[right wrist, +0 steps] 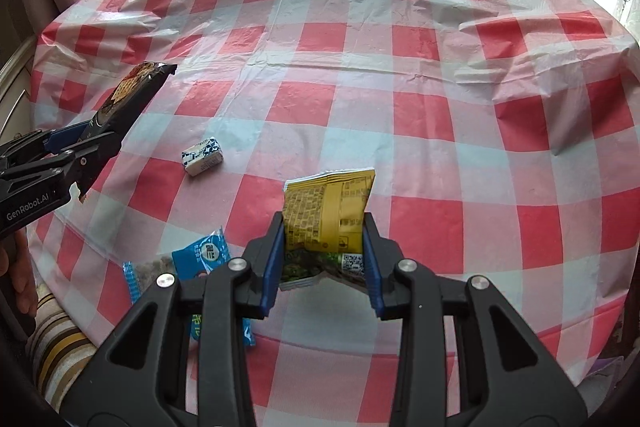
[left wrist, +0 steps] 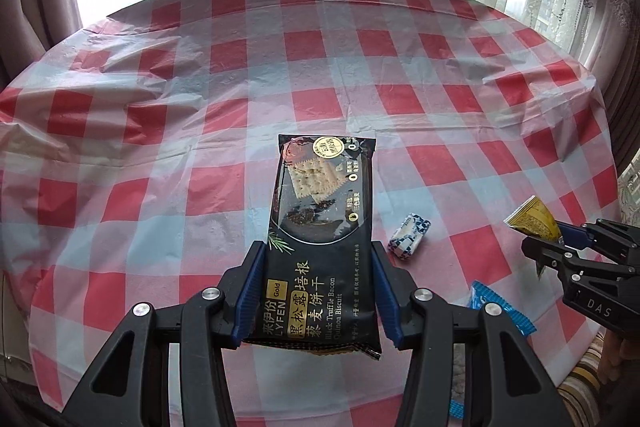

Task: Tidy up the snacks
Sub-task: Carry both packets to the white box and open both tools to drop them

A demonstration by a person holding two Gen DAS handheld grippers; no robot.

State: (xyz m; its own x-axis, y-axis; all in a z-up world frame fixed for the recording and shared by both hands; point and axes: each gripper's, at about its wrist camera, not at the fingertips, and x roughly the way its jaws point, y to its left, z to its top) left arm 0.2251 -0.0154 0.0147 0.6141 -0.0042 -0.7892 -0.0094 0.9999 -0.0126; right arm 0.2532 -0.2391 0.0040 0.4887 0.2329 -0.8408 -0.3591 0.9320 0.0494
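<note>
Both tongs are clenched on snacks, and we take them from left to right. Our left tongs (left wrist: 318,291) grip a black biscuit packet (left wrist: 320,223) by its long edges, a blue pad pressed against each side; the packet sticks out forward past the tips and hangs clear of the checked cloth on the tabletop (left wrist: 240,67). From the right wrist view the same left tongs (right wrist: 86,143) come in from the left edge with the black packet (right wrist: 132,95) tilted upward.

Just to the right of the left tongs, a small blue-and-white wrapped sweet (left wrist: 408,237) lies on the cloth, apart from both tools. Nearer to us and between the two tongs lies a blue snack packet (right wrist: 204,259), partly hidden behind the frame of the right tool.

Our right tongs (right wrist: 324,251) pinch a yellow snack pouch (right wrist: 330,211) between their blue pads, its printed back toward the camera and its lower green part crumpled between the fingers. It too is held off the cloth. Seen from the left wrist, the right tongs (left wrist: 548,235) enter at the right edge with the yellow pouch (left wrist: 532,219) pointing toward the sweet.
</note>
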